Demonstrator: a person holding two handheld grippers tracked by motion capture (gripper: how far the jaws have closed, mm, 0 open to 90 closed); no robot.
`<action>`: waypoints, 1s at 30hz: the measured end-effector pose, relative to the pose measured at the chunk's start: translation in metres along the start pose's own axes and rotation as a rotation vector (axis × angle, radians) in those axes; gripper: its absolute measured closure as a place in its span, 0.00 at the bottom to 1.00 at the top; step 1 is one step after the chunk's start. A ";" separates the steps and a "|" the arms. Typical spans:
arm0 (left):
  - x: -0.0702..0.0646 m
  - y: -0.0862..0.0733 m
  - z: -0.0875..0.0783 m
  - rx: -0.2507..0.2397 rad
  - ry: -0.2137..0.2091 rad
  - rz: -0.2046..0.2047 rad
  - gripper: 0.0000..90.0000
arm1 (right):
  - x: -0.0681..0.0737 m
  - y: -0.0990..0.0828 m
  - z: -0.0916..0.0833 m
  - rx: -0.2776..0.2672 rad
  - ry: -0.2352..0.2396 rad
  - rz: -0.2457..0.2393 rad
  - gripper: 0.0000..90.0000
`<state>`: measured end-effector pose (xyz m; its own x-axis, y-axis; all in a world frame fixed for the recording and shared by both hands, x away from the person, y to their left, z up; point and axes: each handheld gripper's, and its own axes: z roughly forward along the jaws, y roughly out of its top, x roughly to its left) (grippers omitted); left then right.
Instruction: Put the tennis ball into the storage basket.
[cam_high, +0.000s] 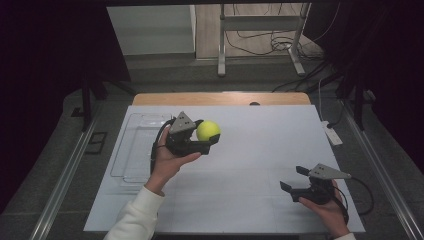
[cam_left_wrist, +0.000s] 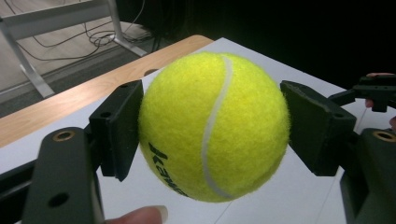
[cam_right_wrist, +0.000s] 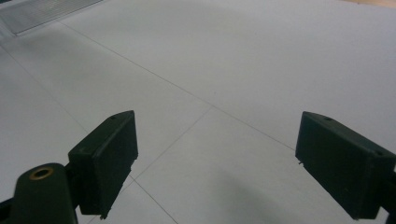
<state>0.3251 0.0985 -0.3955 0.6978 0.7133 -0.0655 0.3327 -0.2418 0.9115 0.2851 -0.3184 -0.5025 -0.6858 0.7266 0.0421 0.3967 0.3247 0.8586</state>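
Lighting and picture quality: dim room, bright table.
White table sheet (cam_high: 260, 150) was evenly lit from above; surroundings fell to near black. Soft shadows lay under the hands. Tennis ball (cam_left_wrist: 214, 126) was sharp and vivid, the background behind it slightly soft. No glare.

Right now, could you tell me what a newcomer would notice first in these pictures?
The bright yellow tennis ball stands out, clamped in the left gripper and held up over the middle of the white table. The right gripper waits open and empty near the table's right front corner. A clear plastic tray lies at the left edge.
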 end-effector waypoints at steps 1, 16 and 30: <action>0.001 0.000 -0.001 0.000 0.002 -0.002 0.29 | 0.000 0.000 0.000 0.000 0.000 0.000 0.15; 0.019 -0.001 -0.012 -0.019 0.055 -0.031 0.29 | 0.000 0.000 0.000 -0.001 0.000 0.004 0.15; 0.032 -0.003 -0.018 -0.021 0.097 -0.042 0.29 | 0.000 0.000 0.000 -0.003 0.000 0.004 0.15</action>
<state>0.3351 0.1336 -0.3926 0.6186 0.7830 -0.0657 0.3465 -0.1969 0.9171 0.2852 -0.3188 -0.5023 -0.6841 0.7279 0.0458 0.3975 0.3195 0.8602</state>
